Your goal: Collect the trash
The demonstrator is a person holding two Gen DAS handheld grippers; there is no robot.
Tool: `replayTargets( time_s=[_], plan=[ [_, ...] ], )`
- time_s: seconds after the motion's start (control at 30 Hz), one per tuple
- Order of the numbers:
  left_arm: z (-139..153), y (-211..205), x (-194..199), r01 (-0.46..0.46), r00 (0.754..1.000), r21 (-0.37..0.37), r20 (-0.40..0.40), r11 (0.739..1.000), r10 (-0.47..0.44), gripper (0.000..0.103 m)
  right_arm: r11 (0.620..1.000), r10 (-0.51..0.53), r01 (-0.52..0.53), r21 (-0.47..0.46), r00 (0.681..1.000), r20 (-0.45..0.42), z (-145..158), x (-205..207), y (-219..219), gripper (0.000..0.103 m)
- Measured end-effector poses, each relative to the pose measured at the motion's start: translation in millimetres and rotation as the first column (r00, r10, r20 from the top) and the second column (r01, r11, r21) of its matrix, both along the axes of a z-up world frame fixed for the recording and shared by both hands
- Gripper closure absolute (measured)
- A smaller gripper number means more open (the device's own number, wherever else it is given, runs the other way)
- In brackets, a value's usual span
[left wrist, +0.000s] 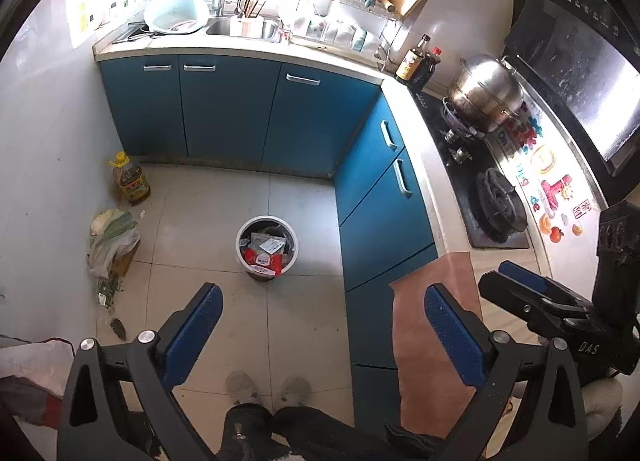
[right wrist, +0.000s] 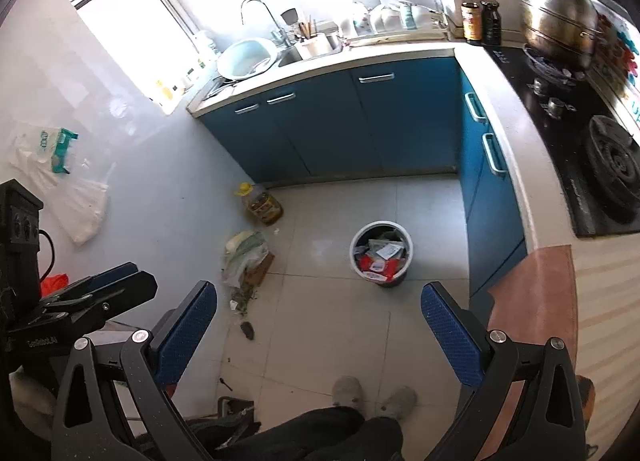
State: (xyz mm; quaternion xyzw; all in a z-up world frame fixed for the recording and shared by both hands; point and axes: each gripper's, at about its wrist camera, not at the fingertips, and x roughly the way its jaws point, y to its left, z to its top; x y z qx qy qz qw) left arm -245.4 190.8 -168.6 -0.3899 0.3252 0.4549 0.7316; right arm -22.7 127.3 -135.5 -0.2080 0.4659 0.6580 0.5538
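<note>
A white trash bin point(left wrist: 267, 247) full of red wrappers and paper stands on the tiled floor; it also shows in the right wrist view point(right wrist: 381, 252). A plastic bag of vegetable scraps point(left wrist: 112, 241) lies by the left wall, with loose green bits and a dark scrap point(left wrist: 118, 328) below it; the same bag point(right wrist: 246, 257) and scrap point(right wrist: 247, 330) show in the right wrist view. My left gripper point(left wrist: 322, 303) is open and empty, high above the floor. My right gripper point(right wrist: 318, 301) is open and empty too, and shows at the right edge of the left wrist view point(left wrist: 520, 281).
Blue cabinets point(left wrist: 240, 113) run along the back and right. A yellow-capped oil bottle point(left wrist: 131, 179) stands in the floor corner. A gas hob point(left wrist: 492, 197) with a steel pot point(left wrist: 486, 91) is at right. A wooden board point(left wrist: 436, 333) hangs over the counter edge. The person's feet point(left wrist: 268, 389) are below.
</note>
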Motion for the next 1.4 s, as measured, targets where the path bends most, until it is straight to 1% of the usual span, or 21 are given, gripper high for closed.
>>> replayTargets(
  time_s=[0.17, 0.6, 1.4],
  plan=[
    [2, -3, -4, -0.002, 1.0, 0.007, -0.009, 1.0, 0.002, 0.0, 1.0, 0.018, -0.018, -0.007, 1.0, -0.019, 0, -3, 2, 0.0],
    [-4, -8, -6, 0.027, 0.999, -0.023, -0.027, 0.999, -0.028, 0.0, 0.999, 0.027, -0.029, -0.037, 0.999, -0.047, -7, 0, -6, 0.0],
    [-2, -8, -10, 0.042, 0.999, -0.045, 0.018, 0.998, -0.041, 0.0, 0.999, 0.029, -0.032, -0.044, 0.998, -0.056, -9, 3, -11, 0.0]
  ],
)
